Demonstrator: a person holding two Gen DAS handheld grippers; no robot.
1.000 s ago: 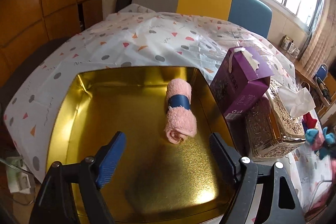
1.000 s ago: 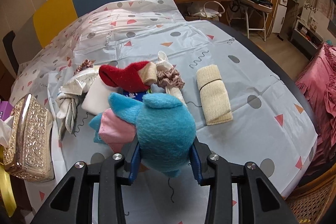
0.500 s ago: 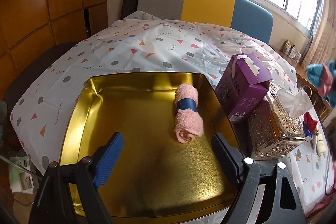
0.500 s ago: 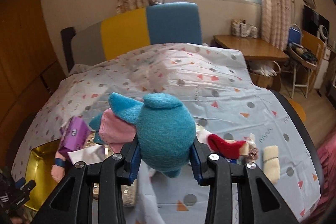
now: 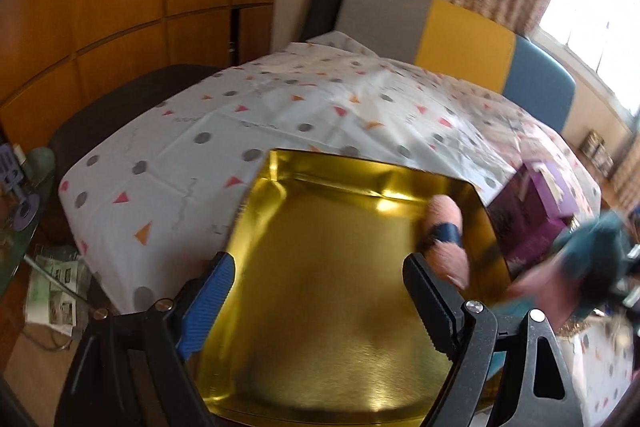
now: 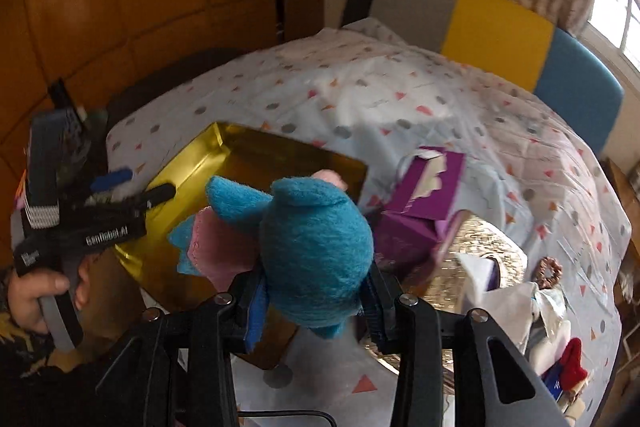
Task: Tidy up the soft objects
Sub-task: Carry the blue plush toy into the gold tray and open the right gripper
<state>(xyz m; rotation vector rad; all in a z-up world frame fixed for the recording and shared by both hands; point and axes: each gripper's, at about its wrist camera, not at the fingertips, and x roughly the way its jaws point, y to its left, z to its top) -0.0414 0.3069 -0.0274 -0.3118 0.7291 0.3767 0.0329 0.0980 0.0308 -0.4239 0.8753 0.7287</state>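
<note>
Fuzzy blue felt plush point(image 6: 316, 251) pinched in right claw point(image 6: 314, 301); glossy gold tray point(image 5: 320, 291) below

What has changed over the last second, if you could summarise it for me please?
The right gripper, clamped on the blue plush toy throughout, has carried it from the pile of soft things across to the gold tray. The left gripper has stayed open over the tray, shifting leftward. The pink rolled towel still lies in the tray.
</note>
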